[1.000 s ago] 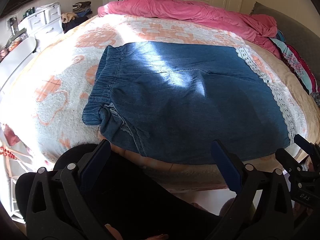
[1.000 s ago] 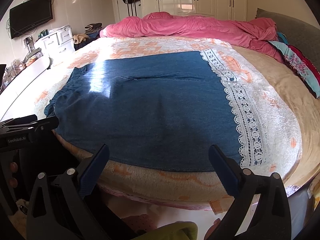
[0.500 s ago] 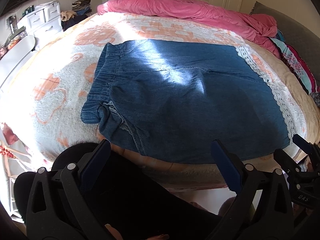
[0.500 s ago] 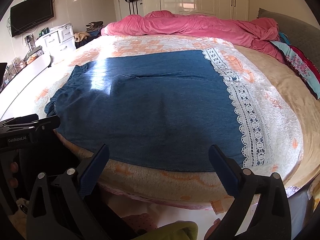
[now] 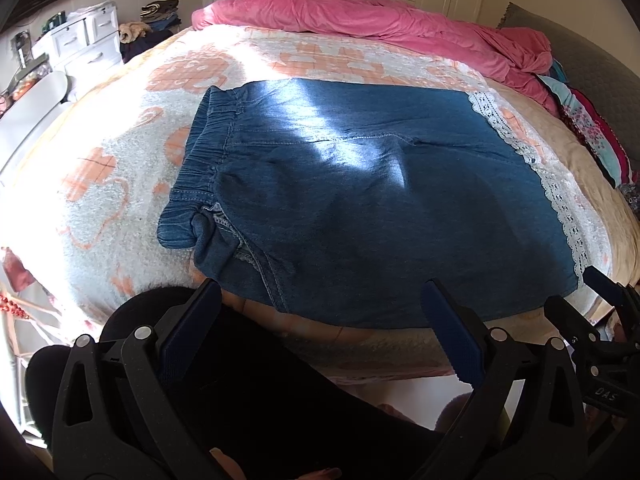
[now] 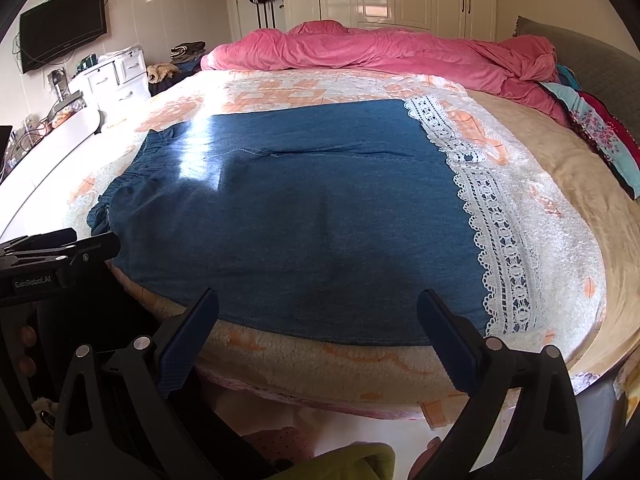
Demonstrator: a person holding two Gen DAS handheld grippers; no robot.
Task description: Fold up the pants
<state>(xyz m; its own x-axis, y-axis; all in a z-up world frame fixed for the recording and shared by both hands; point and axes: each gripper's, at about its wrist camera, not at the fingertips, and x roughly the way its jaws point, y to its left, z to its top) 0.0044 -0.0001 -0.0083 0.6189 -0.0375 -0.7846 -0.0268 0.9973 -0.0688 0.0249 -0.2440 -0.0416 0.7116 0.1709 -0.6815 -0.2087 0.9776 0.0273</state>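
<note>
Blue denim pants (image 5: 360,208) spread flat on bed (image 5: 100,184), near front edge, waistband (image 5: 204,148) at left, lace-trimmed hems (image 6: 496,240) at right. Sunlight stripe across upper fabric. Left hand-held gripper (image 5: 320,320) spread wide, holding nothing, hovering just off front edge near waistband corner. Right hand-held gripper (image 6: 318,328) also spread wide, holding nothing, off front edge near hem end. Pink duvet (image 6: 380,52) bunched at far side. White drawers (image 6: 112,76) at left wall.

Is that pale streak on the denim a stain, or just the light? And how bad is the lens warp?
Left wrist view: the streak on the pants is sunlight, the near half shaded. Right wrist view: the same glare at the waistband end, lace hem evenly lit. Both views: fisheye bulges the bed; corners black.
</note>
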